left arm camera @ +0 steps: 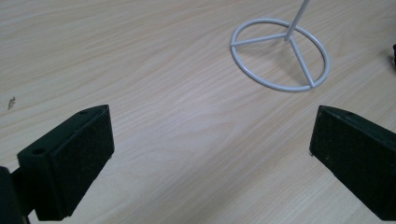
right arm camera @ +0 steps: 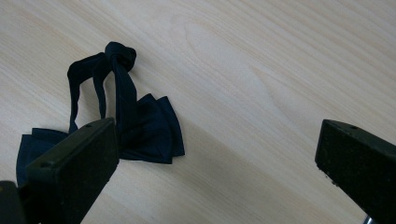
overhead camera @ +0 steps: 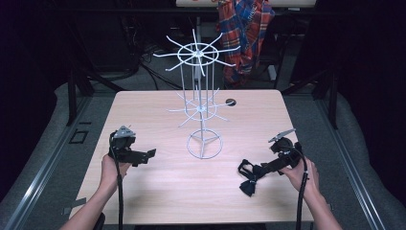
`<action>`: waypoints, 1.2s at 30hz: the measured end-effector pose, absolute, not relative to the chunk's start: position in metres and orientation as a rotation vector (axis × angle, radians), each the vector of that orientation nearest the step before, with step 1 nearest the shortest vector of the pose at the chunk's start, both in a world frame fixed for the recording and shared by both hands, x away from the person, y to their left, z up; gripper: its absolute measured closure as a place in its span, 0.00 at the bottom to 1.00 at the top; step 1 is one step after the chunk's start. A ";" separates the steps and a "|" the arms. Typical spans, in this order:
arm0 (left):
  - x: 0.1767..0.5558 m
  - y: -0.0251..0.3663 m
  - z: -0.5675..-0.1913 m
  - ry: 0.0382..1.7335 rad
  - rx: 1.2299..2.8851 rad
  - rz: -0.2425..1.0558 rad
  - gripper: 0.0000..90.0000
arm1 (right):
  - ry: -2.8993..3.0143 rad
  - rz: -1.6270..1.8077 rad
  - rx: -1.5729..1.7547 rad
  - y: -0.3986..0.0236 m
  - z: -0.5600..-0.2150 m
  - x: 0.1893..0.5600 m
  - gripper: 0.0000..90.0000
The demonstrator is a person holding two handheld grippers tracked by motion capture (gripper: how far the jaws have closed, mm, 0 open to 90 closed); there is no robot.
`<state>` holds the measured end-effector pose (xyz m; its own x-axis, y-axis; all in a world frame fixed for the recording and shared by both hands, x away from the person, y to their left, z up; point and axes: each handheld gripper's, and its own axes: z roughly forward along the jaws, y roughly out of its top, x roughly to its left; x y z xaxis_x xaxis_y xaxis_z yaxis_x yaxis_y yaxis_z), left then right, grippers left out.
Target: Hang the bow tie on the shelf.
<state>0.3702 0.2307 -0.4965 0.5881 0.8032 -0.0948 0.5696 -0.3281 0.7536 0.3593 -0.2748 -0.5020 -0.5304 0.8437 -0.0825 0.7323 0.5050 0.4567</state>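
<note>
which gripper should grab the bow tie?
Right. The right gripper is open directly at the bow tie, which lies by one of its jaws. The left gripper faces bare table near the rack's base.

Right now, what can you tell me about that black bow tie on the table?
The bow tie looks like dark, soft fabric: a layered bow with a thin strap looping away to a small knot. It lies flat and crumpled on the wooden table, near the person's right side. The right gripper hovers open at it, one jaw in front of part of the bow; whether they touch is unclear.
</note>
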 end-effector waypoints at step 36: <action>0.368 0.231 -0.498 1.061 2.077 0.313 0.00 | 2.579 0.529 1.217 -0.246 -0.503 0.364 0.00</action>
<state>0.3685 0.2312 -0.4981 0.6234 0.7727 -0.1196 0.5841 -0.3587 0.7281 0.3638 -0.2464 -0.5034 -0.6241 0.7789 -0.0618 0.6917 0.5876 0.4198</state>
